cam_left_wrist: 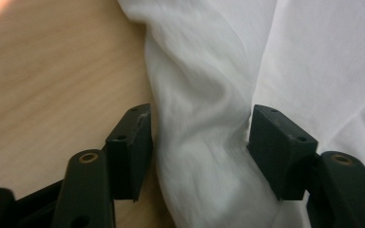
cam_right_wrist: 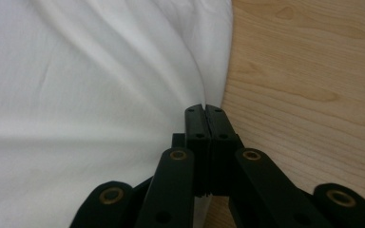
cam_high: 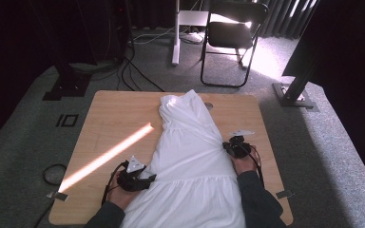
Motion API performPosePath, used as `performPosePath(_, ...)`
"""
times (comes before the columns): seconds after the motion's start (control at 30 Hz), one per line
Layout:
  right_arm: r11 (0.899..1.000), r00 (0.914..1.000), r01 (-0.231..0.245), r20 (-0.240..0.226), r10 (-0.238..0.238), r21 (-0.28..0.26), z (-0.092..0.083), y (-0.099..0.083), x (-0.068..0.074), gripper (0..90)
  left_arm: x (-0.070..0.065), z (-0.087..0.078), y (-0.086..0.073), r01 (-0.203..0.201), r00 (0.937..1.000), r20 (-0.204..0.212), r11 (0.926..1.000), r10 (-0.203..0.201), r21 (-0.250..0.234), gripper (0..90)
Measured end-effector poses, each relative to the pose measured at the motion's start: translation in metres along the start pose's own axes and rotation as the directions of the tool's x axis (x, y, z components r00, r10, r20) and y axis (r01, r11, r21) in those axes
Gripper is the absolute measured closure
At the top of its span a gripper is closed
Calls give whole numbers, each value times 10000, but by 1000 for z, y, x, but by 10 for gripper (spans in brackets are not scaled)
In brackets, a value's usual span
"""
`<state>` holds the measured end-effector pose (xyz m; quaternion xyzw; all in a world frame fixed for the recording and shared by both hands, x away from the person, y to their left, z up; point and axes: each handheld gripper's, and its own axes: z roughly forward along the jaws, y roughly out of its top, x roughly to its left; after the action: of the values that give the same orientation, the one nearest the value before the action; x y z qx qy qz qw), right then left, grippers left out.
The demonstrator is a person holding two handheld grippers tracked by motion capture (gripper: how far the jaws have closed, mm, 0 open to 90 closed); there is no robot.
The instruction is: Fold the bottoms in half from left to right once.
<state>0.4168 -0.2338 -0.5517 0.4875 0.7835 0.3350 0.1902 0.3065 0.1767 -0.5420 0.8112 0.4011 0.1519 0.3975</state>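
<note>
On the tabletop (cam_high: 109,118) | your right gripper (cam_right_wrist: 204,111) was clamped on the white dress's (cam_high: 190,152) edge | left gripper (cam_left_wrist: 197,142) stood apart astride a fold | next, likely close left before lifting.

Recording studio or lab space, not home. Wooden table (cam_high: 123,118) stands alone on grey carpet (cam_high: 38,118), ringed by black curtains (cam_high: 28,33). Cables (cam_high: 133,71) trail loose across floor toward dark equipment stands (cam_high: 66,80). Black metal frame foot (cam_high: 294,95) bolted to plate at right. Folding chair (cam_high: 233,38) and white stand leg (cam_high: 176,33) sit behind table. Tape marks (cam_high: 67,120) on carpet. Daylight strip crosses tabletop.
</note>
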Motion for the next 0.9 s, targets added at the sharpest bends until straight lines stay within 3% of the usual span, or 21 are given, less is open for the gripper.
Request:
performPosePath(0.03, 10000, 10000, 0, 0, 0, 0, 0, 0, 0, 891, 0, 0, 0, 0, 10000, 0, 10000, 0, 0, 378)
performPosePath(0.13, 10000, 10000, -11, 83, 10, 74, 0, 1, 2, 891, 13, -3, 31, 143, 9998, -109, 9984, -149, -547, 362)
performPosePath(0.23, 10000, 9999, -71, 72, 71, 24, 1, 1, 2, 890, 22, 14, 55, 175, 9997, -179, 9989, -183, -435, 363)
performPosePath(0.27, 10000, 9999, -88, 58, 88, 21, 1, 1, 2, 890, 22, 14, 55, 175, 9997, -179, 9989, -183, -435, 364)
performPosePath(0.3, 9999, 9999, -98, 47, 98, 24, 1, 1, 1, 890, 26, 32, 65, 231, 9994, -272, 9996, -235, -160, 365)
performPosePath(0.33, 9999, 9999, -98, 47, 98, 24, 1, 1, 1, 890, 26, 32, 65, 231, 9994, -272, 9996, -235, -160, 367)
performPosePath(0.37, 9999, 9999, -128, 33, 128, 10, 1, 1, 1, 890, 27, 52, 72, 217, 9990, -387, 9996, -211, 158, 380)
performPosePath(0.4, 9999, 9999, -131, 29, 131, 4, 1, 0, 1, 890, 28, 61, 73, 278, 9988, -404, 9993, -267, 268, 384)
performPosePath(0.43, 9999, 9999, -131, 29, 131, 4, 1, 0, 1, 890, 28, 61, 73, 278, 9988, -404, 9993, -267, 268, 390)
performPosePath(0.5, 9998, 9999, -156, -1, 156, -76, 1, -1, 1, 890, 27, 81, 71, 260, 9984, -512, 9977, -228, 626, 452)
performPosePath(0.57, 9998, 9999, -160, -8, 159, -112, 1, -1, 0, 890, 28, 86, 68, 206, 9980, -614, 9959, -153, 879, 503)
performPosePath(0.6, 9996, 9997, -231, -23, 231, -162, 0, -3, 1, 891, 29, 85, 63, 220, 9991, -388, 9973, -193, 697, 672)
performPosePath(0.63, 9995, 9997, -262, -19, 262, -183, 0, -3, 2, 891, 29, 82, 61, 227, 9991, -365, 9972, -201, 714, 735)
performPosePath(0.7, 9993, 9995, -305, -50, 304, -213, -2, -6, 5, 891, 28, 77, 57, 19, 9988, -499, 9974, 17, 720, 788)
performPosePath(0.8, 9997, 9998, -150, -155, 147, -176, -7, -11, 13, 890, 27, 71, 52, 13, 9987, -515, 9977, 22, 680, 815)
performPosePath(0.9, 9999, 9994, -32, -359, 26, -163, -17, -22, 26, 890, 20, 53, 33, -40, 9992, -406, 9984, 63, 566, 816)
